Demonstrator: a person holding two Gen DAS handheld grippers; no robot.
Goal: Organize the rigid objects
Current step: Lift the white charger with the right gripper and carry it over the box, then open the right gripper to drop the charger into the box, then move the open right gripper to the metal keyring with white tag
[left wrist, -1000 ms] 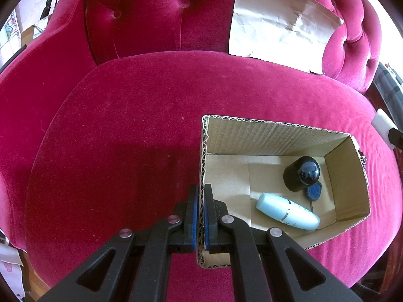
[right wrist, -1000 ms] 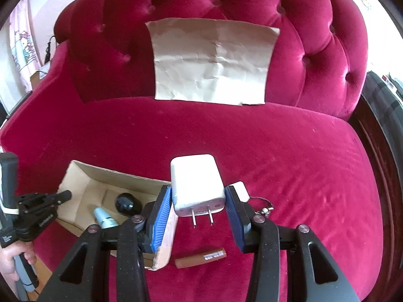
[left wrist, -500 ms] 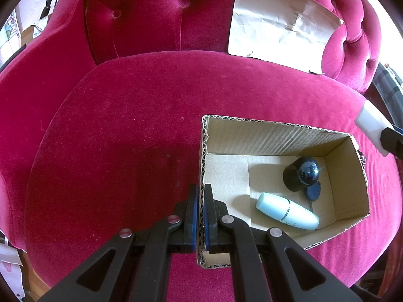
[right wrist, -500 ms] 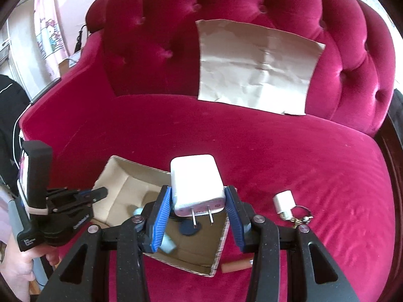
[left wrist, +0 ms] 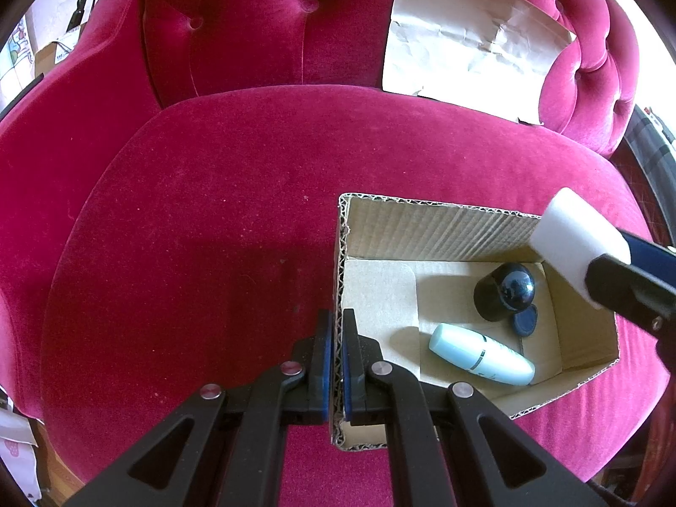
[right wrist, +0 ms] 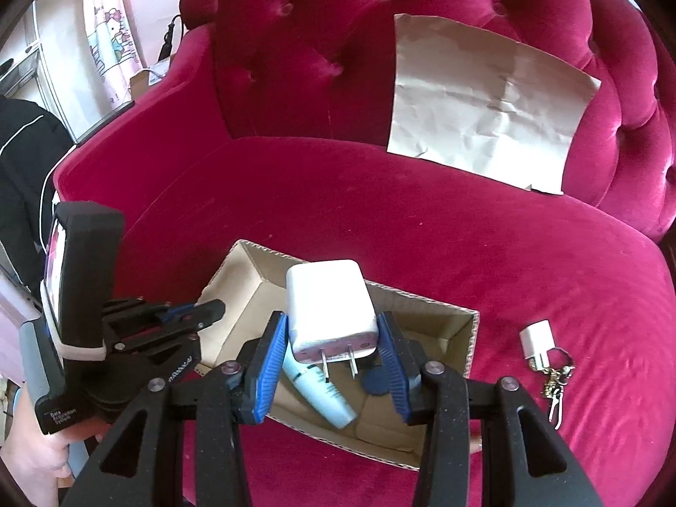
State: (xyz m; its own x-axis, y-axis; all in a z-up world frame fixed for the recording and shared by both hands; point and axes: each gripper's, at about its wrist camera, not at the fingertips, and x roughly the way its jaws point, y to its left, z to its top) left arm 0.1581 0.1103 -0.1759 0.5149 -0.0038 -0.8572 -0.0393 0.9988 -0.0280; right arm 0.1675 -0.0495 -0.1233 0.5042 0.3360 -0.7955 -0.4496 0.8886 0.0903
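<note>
Two blue pads of the right gripper (right wrist: 333, 348) are closed on a white charger (right wrist: 329, 310), which is held by its flat sides. Its two metal prongs point back toward the camera and slightly down, and its long axis runs away from the camera, along the fingers. The charger is carried above the open cardboard box (right wrist: 426, 302), over the end of it nearest the right gripper.

The left gripper (left wrist: 336, 352) is clamped shut on the near side wall of the cardboard box (left wrist: 439, 228), one pad outside and one inside. Inside the box a pale blue tube (left wrist: 481, 355) lies on its side, its long axis running diagonally across the floor, beside a black round-topped jar (left wrist: 505, 291) and a small dark blue disc (left wrist: 524, 321).

Only the right wrist view shows a small white plug on a keyring (right wrist: 543, 348) lying on the red sofa seat (right wrist: 380, 211) well to the right of the box, and the person's hand on the left gripper's handle. The jar is hidden behind the charger in that view; it is shown only by the left wrist view. A creased sheet of paper (right wrist: 486, 101) is seen against the sofa back in both.

Compared with a second ago, the charger has been carried from beside the box to above it, and far more of it is seen at the right edge of the left view. The left gripper's hold on the wall is unchanged.
</note>
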